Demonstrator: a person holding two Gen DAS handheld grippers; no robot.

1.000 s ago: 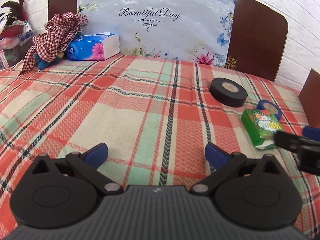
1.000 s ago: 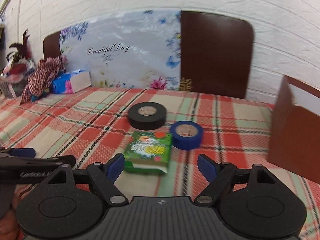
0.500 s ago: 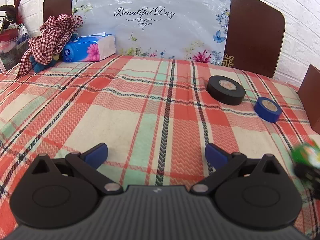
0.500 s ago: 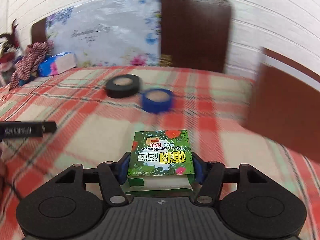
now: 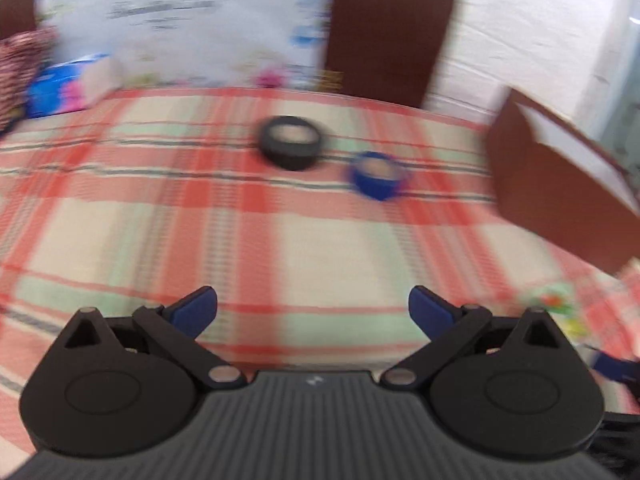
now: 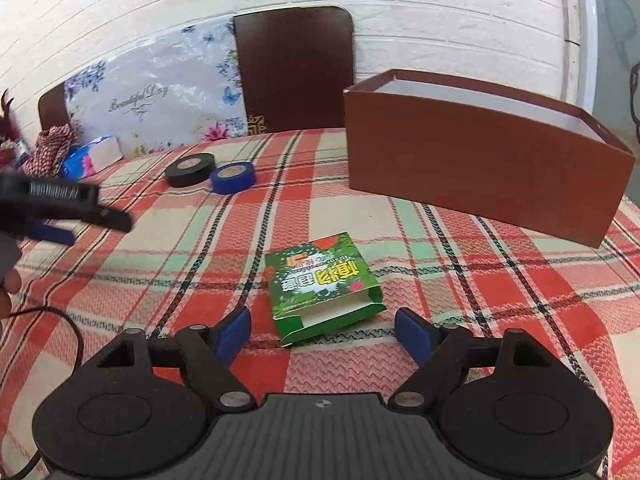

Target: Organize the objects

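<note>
Green printed cardboard packet lies flat on woven plaid cloth.

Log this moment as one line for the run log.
right gripper: open, empty | green box: on tablecloth, ahead of it | left gripper: open, empty | black tape, blue tape: on table | brown box: open

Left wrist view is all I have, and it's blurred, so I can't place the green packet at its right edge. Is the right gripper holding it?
Observer: No. The green packet lies flat on the tablecloth, just ahead of the right gripper, whose jaws stand open.
Operator: Anything inside the brown box?
Observer: Cannot tell. The brown box shows an open top and a white inner wall, but its floor is hidden.
Operator: Is the packet touching that box?
Observer: No, the box stands beyond the packet and to its right, with cloth between them.
</note>
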